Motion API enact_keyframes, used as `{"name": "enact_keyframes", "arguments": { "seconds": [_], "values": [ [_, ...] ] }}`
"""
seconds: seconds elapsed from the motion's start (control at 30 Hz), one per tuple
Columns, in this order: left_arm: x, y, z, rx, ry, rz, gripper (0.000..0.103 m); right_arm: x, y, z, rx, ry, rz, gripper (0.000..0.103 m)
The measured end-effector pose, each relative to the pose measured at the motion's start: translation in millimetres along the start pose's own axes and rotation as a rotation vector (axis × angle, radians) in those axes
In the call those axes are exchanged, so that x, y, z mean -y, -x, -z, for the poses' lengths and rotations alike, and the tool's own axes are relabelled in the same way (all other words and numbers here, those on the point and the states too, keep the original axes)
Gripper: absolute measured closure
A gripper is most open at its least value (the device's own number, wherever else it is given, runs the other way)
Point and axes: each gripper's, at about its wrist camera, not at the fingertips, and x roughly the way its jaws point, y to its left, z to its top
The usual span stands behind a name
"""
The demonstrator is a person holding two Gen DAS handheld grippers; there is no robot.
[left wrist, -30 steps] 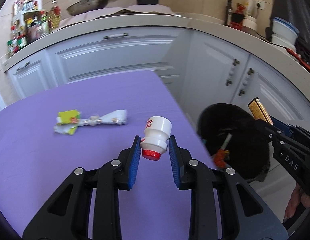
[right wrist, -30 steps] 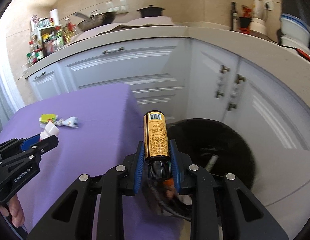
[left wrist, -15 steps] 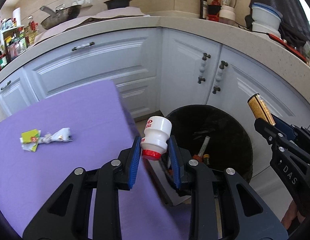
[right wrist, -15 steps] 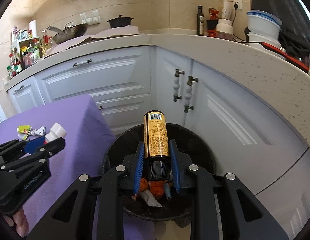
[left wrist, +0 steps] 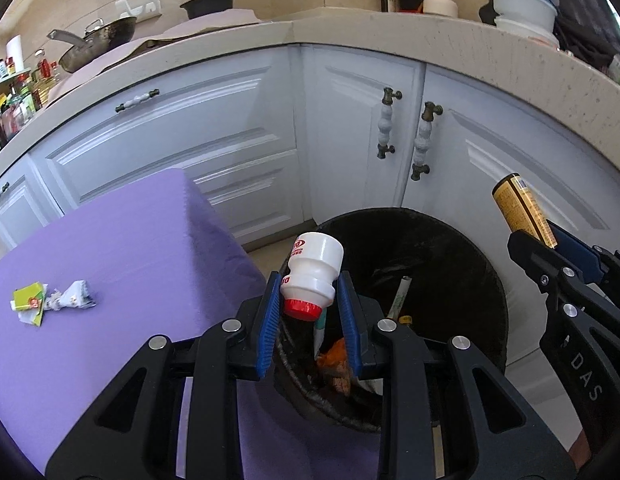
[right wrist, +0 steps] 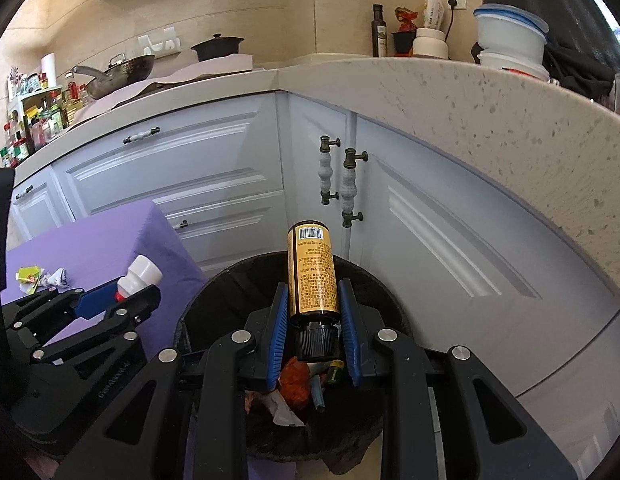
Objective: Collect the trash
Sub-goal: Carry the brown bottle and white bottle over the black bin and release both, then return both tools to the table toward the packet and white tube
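My left gripper (left wrist: 310, 300) is shut on a small white bottle with a red cap (left wrist: 312, 276), held over the left rim of the black trash bin (left wrist: 462, 264). My right gripper (right wrist: 314, 312) is shut on a yellow-labelled bottle with a black cap (right wrist: 313, 276), held over the same bin (right wrist: 213, 296). The bin holds orange and white scraps (right wrist: 295, 380). Crumpled wrappers (left wrist: 49, 300) lie on the purple table (left wrist: 129, 248); they also show in the right wrist view (right wrist: 41, 278).
White kitchen cabinets (left wrist: 229, 128) with a stone counter (right wrist: 490, 120) curve behind the bin. Pans, bottles and bowls stand on the counter. The purple table's corner (right wrist: 149, 216) sits just left of the bin.
Both grippers have swung right, from over the purple table to over the bin, each still holding its bottle. The wrappers have stayed on the table.
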Motion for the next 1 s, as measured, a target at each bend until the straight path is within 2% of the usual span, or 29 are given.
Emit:
{"name": "enact_keyframes", "arguments": {
  "seconds": [0.17, 0.2, 0.23, 0.3, 0.4, 0.43, 0.57, 0.7, 1.0],
  "values": [
    [6.0, -17.4, -1.8, -0.036, -0.007, 0.001, 0.075, 4.7, -11.9, 0.6, -0.012, -0.005, 0.004, 0.077],
    [6.9, -23.0, -2.3, -0.057, -0.009, 0.007, 0.070, 5.3, -14.8, 0.7, -0.016, -0.005, 0.005, 0.077],
    [7.2, -29.1, -2.6, -0.084, -0.003, 0.015, 0.057, 6.0, -20.3, 1.4, -0.028, -0.004, 0.006, 0.077],
    [4.3, -34.6, -3.5, -0.100, 0.027, 0.018, 0.051, 7.5, -28.4, 2.7, -0.040, -0.010, 0.015, 0.076],
    [0.1, -35.4, -4.0, -0.103, 0.055, 0.017, 0.050, 8.1, -34.2, 3.3, -0.047, -0.018, 0.030, 0.060],
    [-2.3, -33.8, -3.3, -0.104, 0.061, 0.017, 0.048, 8.5, -34.1, 3.6, -0.046, -0.021, 0.032, 0.059],
    [-9.6, -25.6, -2.1, -0.092, 0.067, 0.004, 0.046, 5.4, -30.9, 2.5, -0.043, -0.011, 0.031, 0.058],
    [-24.7, -9.5, 0.7, -0.062, 0.067, -0.011, 0.043, -2.5, -24.7, 0.4, -0.036, 0.001, 0.013, 0.053],
    [-102.9, 28.0, 27.0, -0.045, 0.162, -0.115, 0.042, -53.8, -14.4, -5.1, -0.027, 0.060, -0.102, 0.048]
  ]
}}
